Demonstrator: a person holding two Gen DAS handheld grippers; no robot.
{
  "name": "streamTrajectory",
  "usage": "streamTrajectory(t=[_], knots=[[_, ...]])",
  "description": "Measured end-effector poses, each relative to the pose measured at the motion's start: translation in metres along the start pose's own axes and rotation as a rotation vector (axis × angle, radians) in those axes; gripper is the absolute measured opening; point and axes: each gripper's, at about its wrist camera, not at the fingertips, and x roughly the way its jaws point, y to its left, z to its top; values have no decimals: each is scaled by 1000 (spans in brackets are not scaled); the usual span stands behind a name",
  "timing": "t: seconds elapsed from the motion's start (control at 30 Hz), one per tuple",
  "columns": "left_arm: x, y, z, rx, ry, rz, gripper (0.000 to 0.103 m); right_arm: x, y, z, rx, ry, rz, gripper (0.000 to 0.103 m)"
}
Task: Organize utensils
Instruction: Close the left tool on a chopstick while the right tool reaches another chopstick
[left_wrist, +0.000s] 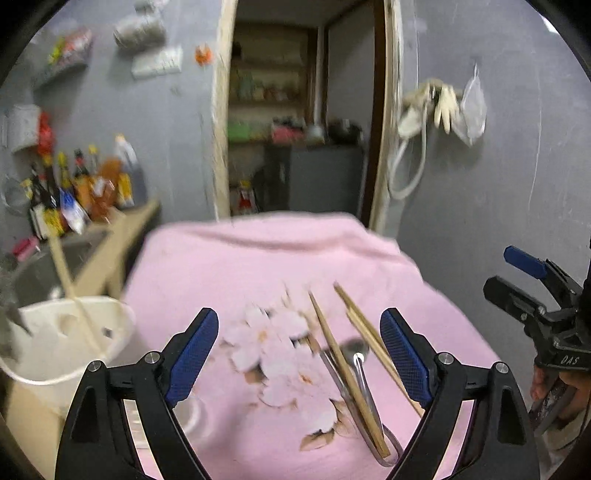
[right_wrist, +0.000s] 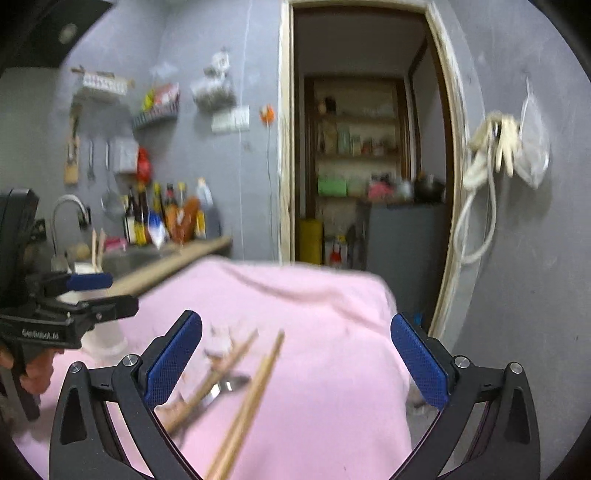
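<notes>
Several wooden chopsticks (left_wrist: 341, 363) lie on a pink flowered cloth (left_wrist: 258, 266), across a metal spoon (left_wrist: 357, 350). My left gripper (left_wrist: 299, 325) hovers open just in front of them, nothing between its blue pads. A white utensil holder (left_wrist: 44, 354) stands at the cloth's left edge with a chopstick (left_wrist: 70, 291) leaning in it. In the right wrist view my right gripper (right_wrist: 297, 325) is wide open and empty above the chopsticks (right_wrist: 251, 395) and spoon (right_wrist: 227, 386). The left gripper (right_wrist: 122, 295) shows at the left, in front of the holder (right_wrist: 103, 338). The right gripper (left_wrist: 506, 275) appears at the far right.
A sink (right_wrist: 136, 258) with a tap (right_wrist: 68, 206) and a row of sauce bottles (right_wrist: 166, 218) sits behind the cloth on the left, edged by a wooden counter strip (right_wrist: 177, 264). An open doorway (right_wrist: 362, 184) lies straight ahead; gloves and a hose (right_wrist: 495, 147) hang on the right wall.
</notes>
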Motion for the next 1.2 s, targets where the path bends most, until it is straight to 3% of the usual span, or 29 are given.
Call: streamTrajectory(t=[0.07,0.17,0.3,0.5,0.7,0.87,1.0,1.2], knots=[[21,1,0,-22,71,-20,85,15,-9,-8,17,90,9,98],[45,2,2,-47,138,-40,81,35,-20,-19,38,195,32,81],[76,1,8,-48,225,-66,61,63,-32,-29,77,306,67,56],[121,-3,8,-39,338,-97,36,108,-46,-34,155,428,133,36],[158,5,5,-72,430,-99,22,156,-52,-26,235,531,210,31],[159,10,6,-68,426,-108,18,181,-43,-17,232,574,242,31],[161,10,4,-66,428,-86,5,200,-35,-14,233,611,260,31],[159,16,4,-90,437,-87,4,217,-19,-16,169,671,229,31]])
